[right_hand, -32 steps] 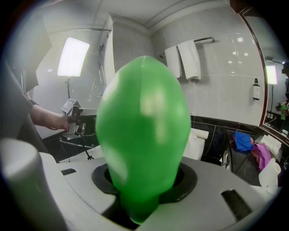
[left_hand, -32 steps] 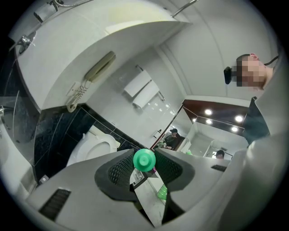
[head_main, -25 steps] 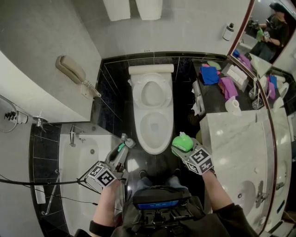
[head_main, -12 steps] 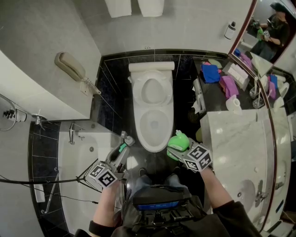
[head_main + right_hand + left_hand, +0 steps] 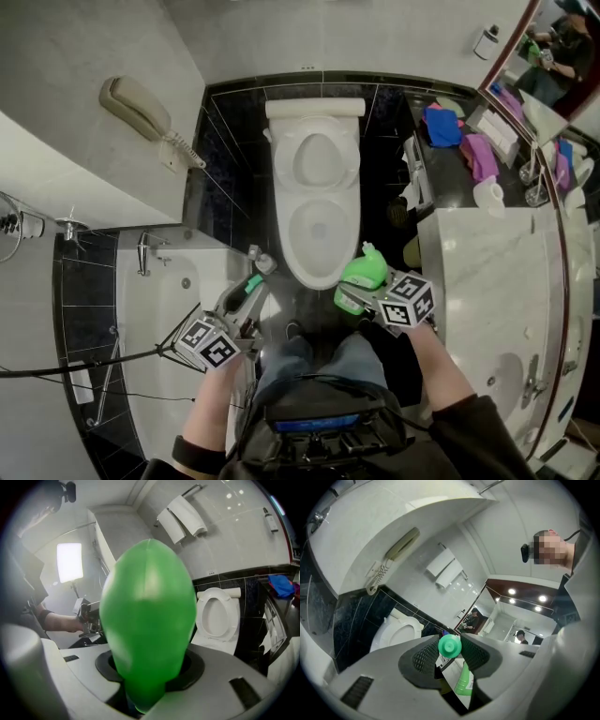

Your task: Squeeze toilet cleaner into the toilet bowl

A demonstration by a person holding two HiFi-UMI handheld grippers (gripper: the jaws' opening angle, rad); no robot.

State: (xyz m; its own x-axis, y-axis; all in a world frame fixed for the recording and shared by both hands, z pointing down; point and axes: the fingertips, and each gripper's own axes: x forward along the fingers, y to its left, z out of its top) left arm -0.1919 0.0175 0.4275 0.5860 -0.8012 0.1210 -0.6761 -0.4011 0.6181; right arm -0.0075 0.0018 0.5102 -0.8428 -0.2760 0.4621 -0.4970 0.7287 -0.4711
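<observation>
You get even, bright light. Round ceiling spotlights (image 5: pixel 512 591) glare in the wall mirror (image 5: pixel 525 616), a white rectangular panel (image 5: pixel 69 562) blows out, the smooth green plastic bottle (image 5: pixel 147 620) blurs close-up, and the fisheye edges bend and darken.

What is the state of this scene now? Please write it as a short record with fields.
place: bathroom, facing the toilet
toilet lid: up, bowl open
left gripper: shut on green cap
right gripper: shut on green bottle
bottle position: beside the toilet's front edge in the head view, not over the bowl
cleaner in bowl: none visible
</observation>
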